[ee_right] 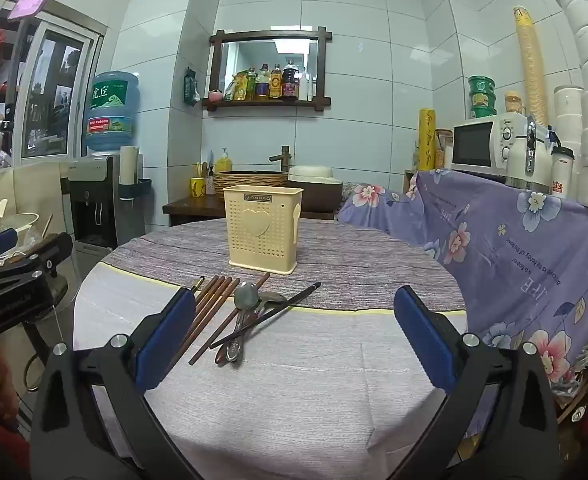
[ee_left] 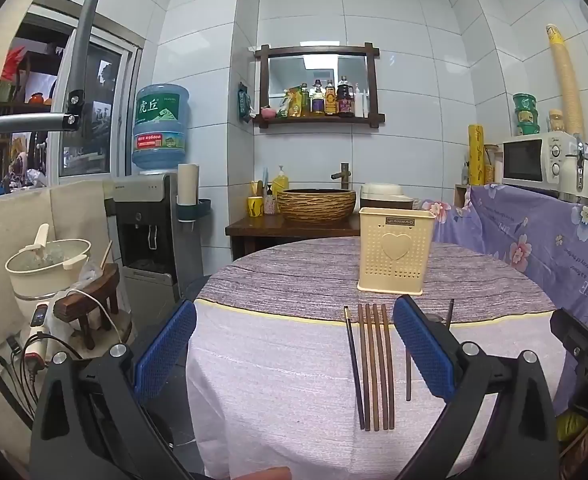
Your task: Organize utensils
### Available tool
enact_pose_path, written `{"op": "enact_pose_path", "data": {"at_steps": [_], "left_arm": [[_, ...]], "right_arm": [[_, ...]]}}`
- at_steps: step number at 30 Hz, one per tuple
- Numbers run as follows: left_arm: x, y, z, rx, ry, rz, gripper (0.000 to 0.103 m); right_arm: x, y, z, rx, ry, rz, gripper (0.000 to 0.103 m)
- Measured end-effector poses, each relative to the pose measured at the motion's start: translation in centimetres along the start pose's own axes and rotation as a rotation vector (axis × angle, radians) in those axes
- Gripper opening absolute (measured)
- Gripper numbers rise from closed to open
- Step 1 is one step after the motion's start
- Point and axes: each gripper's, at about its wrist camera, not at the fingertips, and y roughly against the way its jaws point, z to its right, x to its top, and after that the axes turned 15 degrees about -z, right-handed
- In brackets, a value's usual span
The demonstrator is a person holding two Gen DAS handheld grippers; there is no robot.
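My left gripper (ee_left: pixel 294 360) hung with its jaws wide apart and empty, the row of brown chopsticks (ee_left: pixel 376 368) lying just inside its right finger, long axes running toward the cream holder (ee_left: pixel 394 250) at the surface's far edge. My right gripper (ee_right: pixel 294 340), equally spread and empty, faced the spoons (ee_right: pixel 246 312) left of its centre.

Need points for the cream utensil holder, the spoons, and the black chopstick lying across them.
cream utensil holder (ee_right: pixel 263 228): right wrist view, front wall at the heart.
spoons (ee_right: pixel 246 295): right wrist view, bowl of the upper spoon.
black chopstick (ee_right: pixel 278 310): right wrist view, mid-shaft.
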Motion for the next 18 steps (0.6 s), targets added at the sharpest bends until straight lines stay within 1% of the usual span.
{"op": "enact_pose_path", "data": {"at_steps": [1, 6, 10, 11, 18], "left_arm": [[-0.02, 0.0, 0.0, 0.0, -0.001, -0.002, 0.098], [0.2, 0.48, 0.35, 0.0, -0.004, 0.001, 0.098], [0.81, 0.55, 0.6, -0.006, -0.009, -0.003, 0.098], [0.3, 0.57, 0.44, -0.011, -0.013, -0.001, 0.098], [0.39, 0.47, 0.52, -0.011, -0.011, -0.01, 0.098]], "right_arm": [[0.02, -0.06, 0.03, 0.002, -0.003, -0.012, 0.098], [0.04, 0.04, 0.01, 0.0, -0.003, 0.001, 0.098], [0.17, -0.36, 0.13, 0.007, -0.004, -0.011, 0.098], [-0.13, -0.7, -0.01, 0.007, -0.004, -0.01, 0.098], [-0.08, -0.52, -0.07, 0.007, -0.005, -0.009, 0.098]]}}
